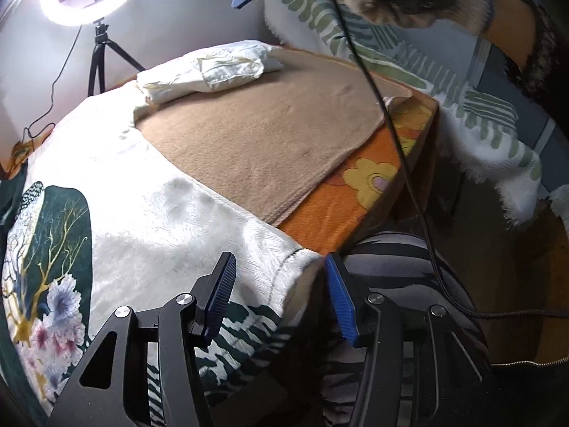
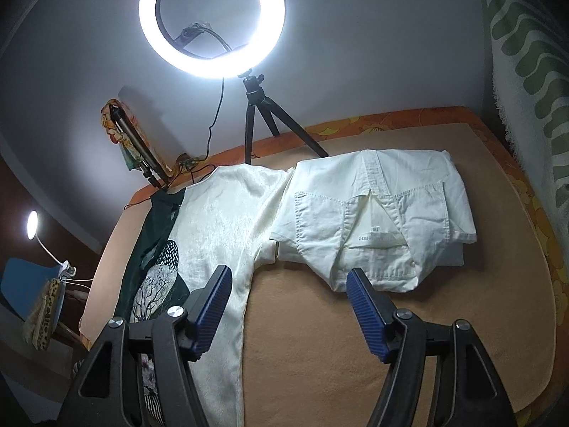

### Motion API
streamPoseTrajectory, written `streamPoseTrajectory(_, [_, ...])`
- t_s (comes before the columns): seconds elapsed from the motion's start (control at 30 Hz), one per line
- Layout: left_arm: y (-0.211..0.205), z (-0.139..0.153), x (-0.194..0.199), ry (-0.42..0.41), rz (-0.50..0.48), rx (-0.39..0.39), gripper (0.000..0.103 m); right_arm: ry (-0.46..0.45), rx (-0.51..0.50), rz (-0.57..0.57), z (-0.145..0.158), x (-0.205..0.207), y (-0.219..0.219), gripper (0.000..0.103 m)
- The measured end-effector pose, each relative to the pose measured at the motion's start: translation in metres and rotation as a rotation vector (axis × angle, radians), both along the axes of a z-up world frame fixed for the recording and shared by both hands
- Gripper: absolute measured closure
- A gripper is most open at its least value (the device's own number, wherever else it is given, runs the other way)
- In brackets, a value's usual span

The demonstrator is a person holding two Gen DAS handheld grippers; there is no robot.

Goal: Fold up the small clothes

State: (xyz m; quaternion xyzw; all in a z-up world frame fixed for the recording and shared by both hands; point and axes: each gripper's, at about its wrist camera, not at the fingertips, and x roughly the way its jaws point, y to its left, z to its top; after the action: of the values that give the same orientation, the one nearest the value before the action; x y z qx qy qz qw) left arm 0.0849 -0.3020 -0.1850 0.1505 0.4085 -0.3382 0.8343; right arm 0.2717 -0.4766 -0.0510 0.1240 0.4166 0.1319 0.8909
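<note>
Garments are split on the bed (image 2: 391,356): folded white shirt (image 2: 377,213) parked toward the far edge by the ring light (image 2: 211,21) and its tripod (image 2: 254,121), probably to keep the near area free for the next piece. Printed cream garment (image 2: 220,235) lies spread out flat along the left side of the tan blanket (image 1: 256,135), its sleeve end just beside the folded shirt, possibly touching. In the left wrist view its lower part drapes over the near corner of the bed, so it's laid out but not yet folded.

Left gripper (image 1: 281,295) has its jaws apart with nothing clamped, hovering over that draped hem at the near corner; looks lined up to take the edge there. Right gripper (image 2: 288,306) is also spread and empty, one finger over the cream garment's long edge, the other over bare blanket; the pads don't pinch cloth.

Judgement: each tool is taking its own point on the garment so the cloth lifts evenly. Risk: slippery cream fabric slides off the corner if only one side catches.
</note>
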Motion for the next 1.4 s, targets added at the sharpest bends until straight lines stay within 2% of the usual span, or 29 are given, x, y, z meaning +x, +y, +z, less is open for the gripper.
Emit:
streamPoseTrajectory(0.1, [0.005,-0.003,0.006,0.007,0.022,-0.027,0.089,0.045,0.04,0.019,-0.015,0.029,0.005,0.033])
streamPoseTrajectory(0.2, [0.014,-0.001,0.014,0.05,0.026,-0.094,0.097,0.093,0.087,0.046,-0.032,0.05,0.015,0.034])
streamPoseTrajectory(0.27, [0.02,0.003,0.015,0.056,0.035,-0.126,0.098,0.133,0.134,0.071,-0.046,0.062,0.024,0.035])
streamPoseTrajectory(0.37, [0.029,0.012,0.014,0.055,0.052,-0.174,0.098,0.208,0.199,0.083,-0.07,0.074,0.037,0.045])
streamPoseTrajectory(0.5, [0.042,0.022,0.017,0.064,0.082,-0.233,0.098,0.267,0.216,0.081,-0.096,0.08,0.052,0.049])
streamPoseTrajectory(0.8, [0.061,0.043,0.016,0.038,0.115,-0.315,0.099,0.314,0.356,-0.032,-0.13,0.109,0.066,0.051])
streamPoseTrajectory(0.9, [0.066,0.045,0.014,0.038,0.125,-0.335,0.099,0.3,0.39,-0.081,-0.133,0.118,0.069,0.058])
streamPoseTrajectory(0.97, [0.07,0.045,0.012,0.042,0.131,-0.343,0.099,0.3,0.406,-0.114,-0.134,0.125,0.07,0.066])
streamPoseTrajectory(1.03, [0.073,0.043,0.009,0.045,0.139,-0.351,0.099,0.297,0.383,-0.123,-0.133,0.13,0.075,0.085])
streamPoseTrajectory(1.13, [0.079,0.042,0.007,0.048,0.153,-0.366,0.099,0.266,0.311,-0.128,-0.124,0.134,0.088,0.098])
streamPoseTrajectory(1.4, [0.109,0.036,0.004,0.069,0.192,-0.397,0.099,0.16,0.007,0.042,-0.071,0.131,0.167,0.102])
